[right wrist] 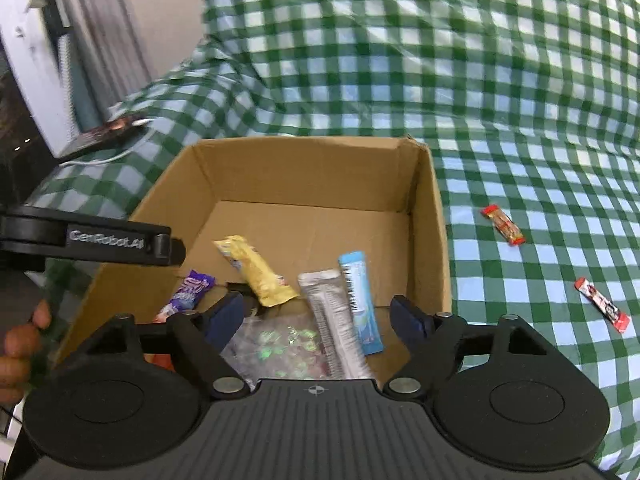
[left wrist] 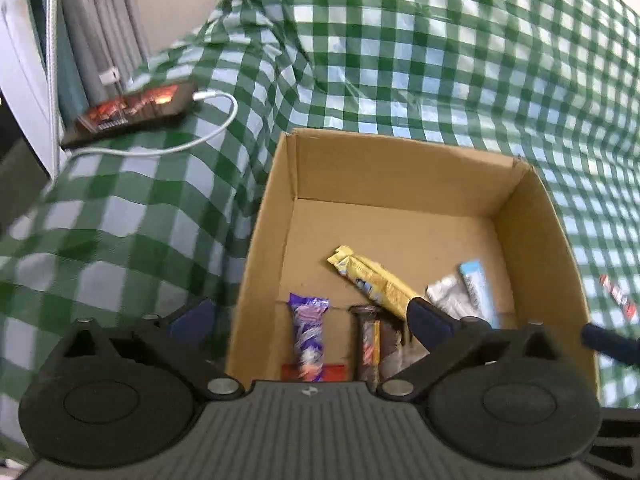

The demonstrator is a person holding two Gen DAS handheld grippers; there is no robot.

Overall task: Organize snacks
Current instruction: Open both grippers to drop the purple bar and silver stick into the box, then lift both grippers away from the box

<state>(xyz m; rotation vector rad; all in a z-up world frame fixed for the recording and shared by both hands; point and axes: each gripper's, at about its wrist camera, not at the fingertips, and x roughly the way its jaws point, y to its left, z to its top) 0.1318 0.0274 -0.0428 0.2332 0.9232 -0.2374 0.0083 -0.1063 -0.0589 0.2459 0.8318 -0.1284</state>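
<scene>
Right wrist view: we have most snacks boxed, two left out.
Our left gripper [left wrist: 310, 320] and right gripper [right wrist: 318, 314] hang wide open and empty over the cardboard box [right wrist: 436, 220]; yellow bar [right wrist: 260, 270], purple packet [right wrist: 192, 288], silver packet [right wrist: 332, 312] and blue packet [right wrist: 360, 300] lie inside; two red packets [right wrist: 503, 225] [right wrist: 602, 304] wait on the checked cloth [right wrist: 520, 140]; we judge those remain.

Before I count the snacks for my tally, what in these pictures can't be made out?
- Near end of the cardboard box: cut off by each claw body, so snacks there may be hidden.
- Brown bar, left wrist view: its lower end is behind the left claw.
- Wrapper print: blurred in both views.
- Two red snacks on the cloth: too small to identify.
</scene>
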